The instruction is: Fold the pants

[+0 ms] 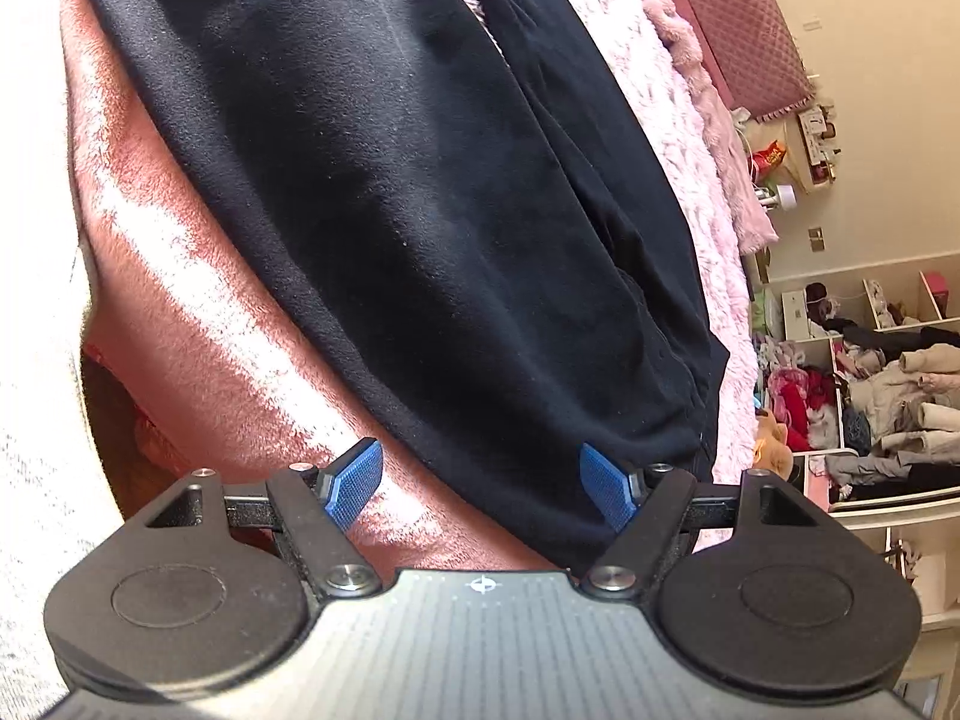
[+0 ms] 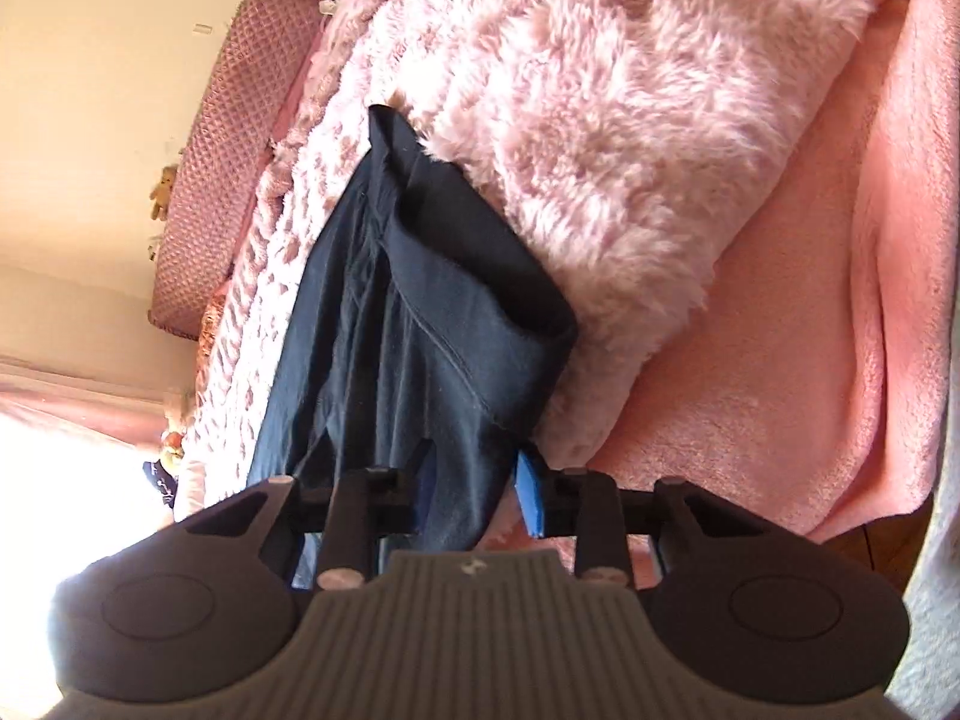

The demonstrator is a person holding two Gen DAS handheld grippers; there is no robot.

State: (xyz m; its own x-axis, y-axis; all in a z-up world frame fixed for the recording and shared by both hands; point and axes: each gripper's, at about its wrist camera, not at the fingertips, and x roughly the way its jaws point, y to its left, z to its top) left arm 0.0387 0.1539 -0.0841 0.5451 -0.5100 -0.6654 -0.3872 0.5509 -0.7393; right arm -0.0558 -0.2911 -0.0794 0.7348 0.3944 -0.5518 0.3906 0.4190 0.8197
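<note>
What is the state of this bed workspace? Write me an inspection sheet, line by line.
Surface: fluffy pink blanket beside a smoother pink blanket.
Job's things: black pants laid lengthwise on the blankets.
Clutter: clothes heaped on shelves.
Grippers: left gripper open at the pants' edge; right gripper has pants fabric between its pads, grip unclear.
Cables: nothing seen.
Surroundings: quilted headboard, beige wall.
</note>
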